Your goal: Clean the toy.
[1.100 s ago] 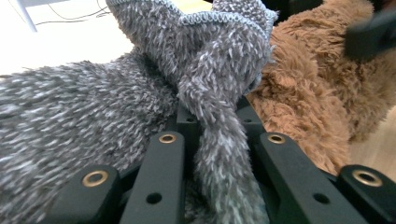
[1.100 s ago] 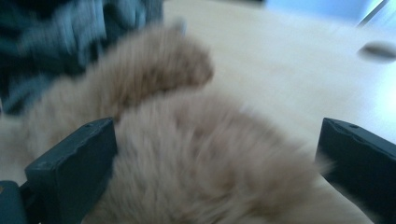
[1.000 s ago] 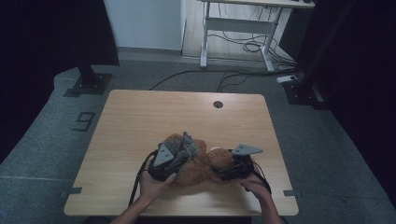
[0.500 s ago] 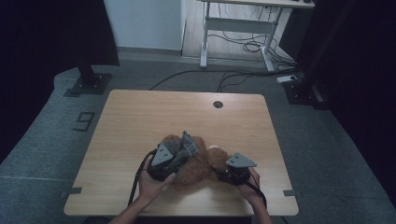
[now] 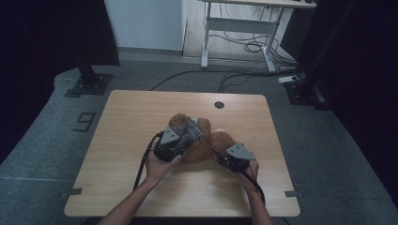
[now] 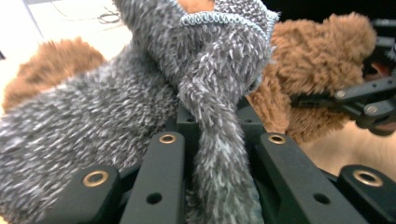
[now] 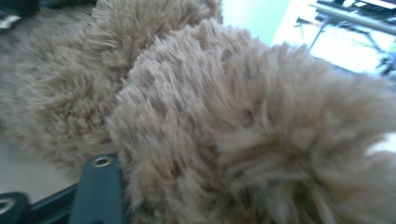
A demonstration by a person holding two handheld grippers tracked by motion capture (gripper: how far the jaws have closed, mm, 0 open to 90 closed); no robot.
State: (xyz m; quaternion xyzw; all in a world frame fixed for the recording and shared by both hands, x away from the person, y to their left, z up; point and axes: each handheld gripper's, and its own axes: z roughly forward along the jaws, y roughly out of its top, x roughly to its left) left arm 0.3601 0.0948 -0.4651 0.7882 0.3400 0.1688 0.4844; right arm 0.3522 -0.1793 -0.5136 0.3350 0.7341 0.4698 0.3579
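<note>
A brown teddy bear (image 5: 202, 151) lies at the middle of the wooden table (image 5: 136, 117), partly wrapped in a grey knitted garment (image 5: 191, 127). My left gripper (image 5: 187, 137) rests over the bear's left side, shut on a strand of that grey garment (image 6: 219, 140) that runs between its jaws. Brown fur of the bear (image 6: 322, 51) shows behind it. My right gripper (image 5: 224, 155) is at the bear's right end, closed into the fur (image 7: 233, 116). One of its black jaws shows at the lower left of the right gripper view; the other is buried in fur.
A round cable hole (image 5: 219, 104) sits near the table's far edge. Beyond the table stand a white desk frame (image 5: 234, 42), floor cables (image 5: 197, 77) and a black stand base (image 5: 89, 84). Bare tabletop lies to the left and far side of the bear.
The right gripper dipped toward the near edge and came back in against the bear. The left gripper and the grey garment have held their place.
</note>
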